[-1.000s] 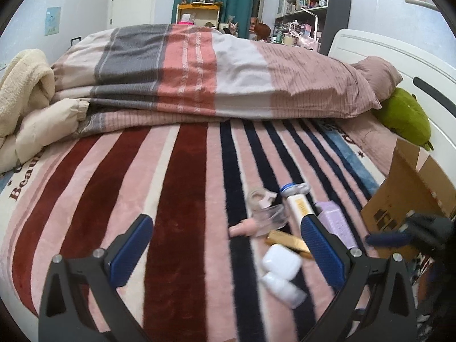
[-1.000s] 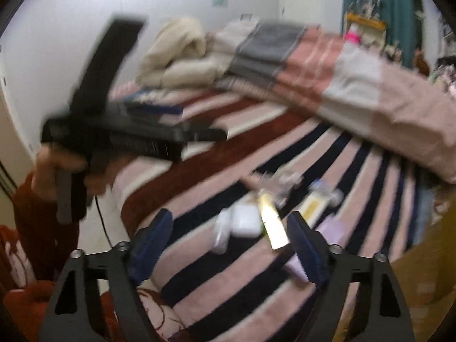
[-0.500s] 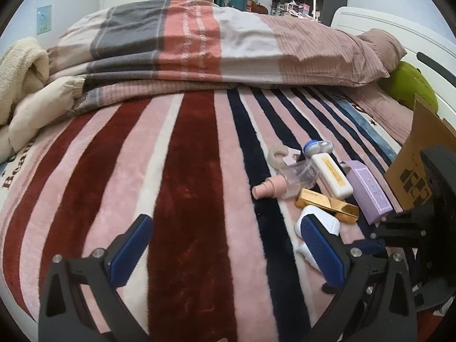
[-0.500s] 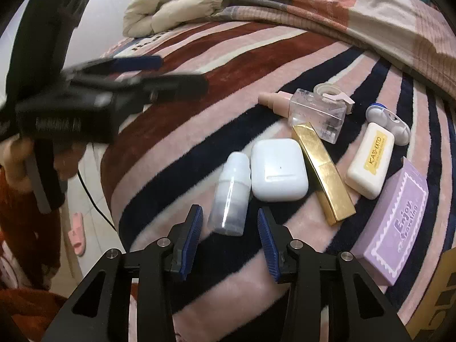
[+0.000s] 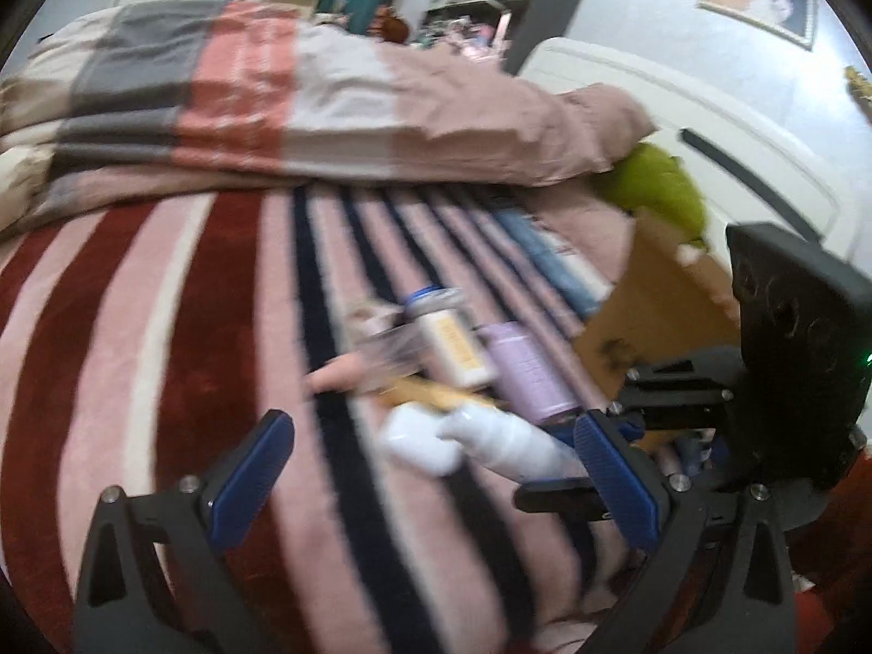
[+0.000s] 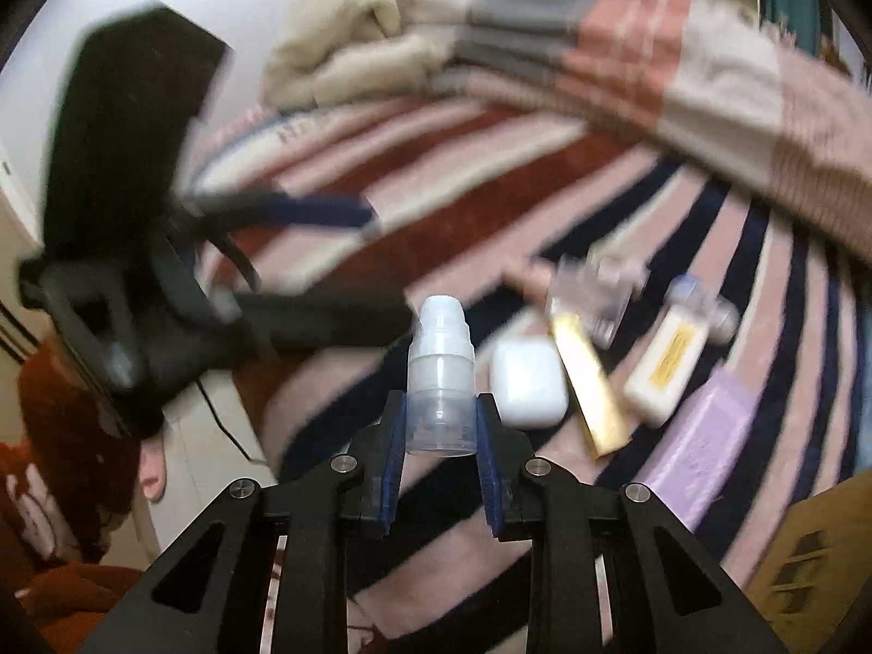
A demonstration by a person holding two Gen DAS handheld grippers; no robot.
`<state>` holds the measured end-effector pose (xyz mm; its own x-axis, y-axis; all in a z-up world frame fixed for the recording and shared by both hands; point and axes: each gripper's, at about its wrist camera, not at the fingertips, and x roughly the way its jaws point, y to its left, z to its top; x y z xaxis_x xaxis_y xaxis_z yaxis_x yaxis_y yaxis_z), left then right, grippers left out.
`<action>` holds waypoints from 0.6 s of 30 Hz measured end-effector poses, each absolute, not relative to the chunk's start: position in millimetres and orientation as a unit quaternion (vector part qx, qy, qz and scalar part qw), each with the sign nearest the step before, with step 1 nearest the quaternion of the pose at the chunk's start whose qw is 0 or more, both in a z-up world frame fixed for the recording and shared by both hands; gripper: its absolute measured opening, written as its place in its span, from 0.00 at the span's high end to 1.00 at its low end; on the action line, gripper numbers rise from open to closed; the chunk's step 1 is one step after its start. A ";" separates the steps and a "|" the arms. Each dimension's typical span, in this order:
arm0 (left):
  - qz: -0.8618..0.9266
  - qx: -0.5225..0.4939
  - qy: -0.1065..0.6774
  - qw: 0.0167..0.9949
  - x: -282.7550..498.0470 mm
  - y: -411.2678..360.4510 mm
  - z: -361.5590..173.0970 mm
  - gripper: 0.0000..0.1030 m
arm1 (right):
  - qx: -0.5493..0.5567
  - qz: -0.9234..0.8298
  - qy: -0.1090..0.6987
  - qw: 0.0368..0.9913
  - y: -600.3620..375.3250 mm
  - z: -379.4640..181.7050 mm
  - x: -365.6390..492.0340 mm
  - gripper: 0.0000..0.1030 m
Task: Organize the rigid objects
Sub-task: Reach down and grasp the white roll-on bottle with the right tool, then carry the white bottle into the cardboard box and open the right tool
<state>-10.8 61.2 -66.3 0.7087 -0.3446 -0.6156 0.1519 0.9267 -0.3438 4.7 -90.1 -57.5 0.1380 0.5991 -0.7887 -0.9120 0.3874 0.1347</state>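
My right gripper (image 6: 440,425) is shut on a small white bottle (image 6: 441,376) and holds it lifted above the striped blanket; the bottle also shows in the left wrist view (image 5: 512,444). On the blanket lie a white earbud case (image 6: 526,381), a gold bar-shaped box (image 6: 586,381), a cream tube (image 6: 667,368), a lilac box (image 6: 703,449), and a clear bottle with a pink cap (image 6: 594,300). My left gripper (image 5: 430,482) is open and empty, just left of the pile.
A cardboard box (image 5: 659,316) stands at the right of the pile, its corner also in the right wrist view (image 6: 812,561). A folded duvet (image 5: 305,103) and green plush (image 5: 659,191) lie at the bed's far side. The bed edge and floor are at left (image 6: 218,436).
My right gripper has closed on the white bottle and lifted it off the blanket. My left gripper has shifted closer to the pile, still open.
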 end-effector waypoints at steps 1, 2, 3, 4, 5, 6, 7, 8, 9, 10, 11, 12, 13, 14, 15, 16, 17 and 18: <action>-0.151 -0.141 0.350 0.914 -9.9 54.4 -56.2 0.01 | -0.190 0.520 0.388 0.737 -96.9 -42.3 3.1 0.81; -0.163 -0.145 0.344 0.913 -8.4 49.4 -48.5 0.05 | -0.187 0.520 0.380 0.742 -101.2 -33.7 2.5 0.81; -0.180 -0.150 0.339 0.911 -6.8 43.7 -40.0 0.11 | -0.184 0.520 0.370 0.748 -107.8 -23.3 2.0 0.81; -0.199 -0.154 0.334 0.908 -4.0 36.3 -29.4 0.15 | -0.181 0.518 0.358 0.756 -115.0 -11.3 -0.7 0.81; -0.213 -0.155 0.331 0.906 -1.6 30.7 -21.8 0.22 | -0.180 0.514 0.351 0.762 -120.3 -3.9 -1.3 0.81; -0.225 -0.155 0.329 0.904 1.0 23.7 -14.7 0.30 | -0.177 0.508 0.341 0.771 -130.5 4.8 -0.1 0.81; -0.236 -0.154 0.329 0.901 5.7 14.2 -7.3 0.35 | -0.174 0.504 0.336 0.777 -136.7 10.4 -0.3 0.81; -0.246 -0.156 0.332 0.897 10.8 7.0 -2.7 0.44 | -0.170 0.500 0.332 0.781 -142.9 14.0 -0.1 0.81; -0.265 -0.165 0.334 0.890 18.2 -2.2 3.2 0.55 | -0.166 0.494 0.330 0.787 -150.2 17.5 1.8 0.81; -0.275 -0.168 0.335 0.885 22.0 -9.3 6.8 0.60 | -0.162 0.487 0.328 0.793 -160.6 21.4 5.6 0.81; -0.287 -0.167 0.336 0.881 28.9 -18.7 11.9 0.68 | -0.159 0.482 0.326 0.798 -165.2 23.3 8.4 0.81; -0.295 -0.157 0.337 0.880 36.3 -31.9 18.4 0.70 | -0.155 0.471 0.324 0.805 -176.4 26.1 13.1 0.81; -0.299 -0.147 0.339 0.880 40.7 -42.7 22.8 0.70 | -0.151 0.464 0.324 0.811 -184.1 28.3 17.0 0.81; -0.304 -0.136 0.342 0.879 45.4 -54.7 27.5 0.70 | -0.146 0.457 0.326 0.815 -192.1 31.1 19.8 0.81; -0.307 -0.128 0.347 0.877 52.8 -65.7 31.0 0.71 | -0.140 0.449 0.330 0.819 -199.8 33.2 24.5 0.81; -0.312 -0.122 0.353 0.873 60.1 -77.6 34.3 0.71 | -0.133 0.439 0.335 0.823 -211.2 35.8 31.4 0.81; -0.317 -0.118 0.359 0.870 66.0 -88.3 36.8 0.71 | -0.128 0.431 0.340 0.826 -218.5 38.4 36.8 0.81; -0.322 -0.111 0.365 0.867 74.2 -98.5 36.9 0.72 | -0.124 0.420 0.348 0.829 -229.2 40.5 44.1 0.81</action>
